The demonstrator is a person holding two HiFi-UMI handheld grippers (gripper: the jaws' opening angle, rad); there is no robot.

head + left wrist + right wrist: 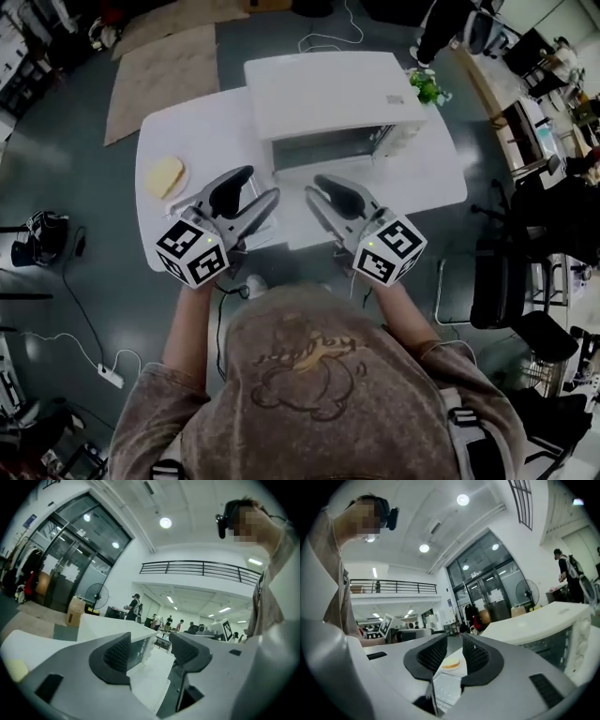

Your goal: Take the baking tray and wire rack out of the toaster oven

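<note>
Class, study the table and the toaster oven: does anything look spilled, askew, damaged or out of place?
Nothing stands out. The toaster oven stands upright on the white table, a slice of bread lies near its left edge in the head view, and no spill or damage shows.

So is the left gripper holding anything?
No, the left gripper has its fingers wide apart with nothing between them.

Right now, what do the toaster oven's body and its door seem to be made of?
Toaster oven body: probably painted sheet metal, white and matte with an even soft sheen; plastic can't be ruled out. Door: likely glass, dark and see-through, with faint bars showing behind it.
</note>
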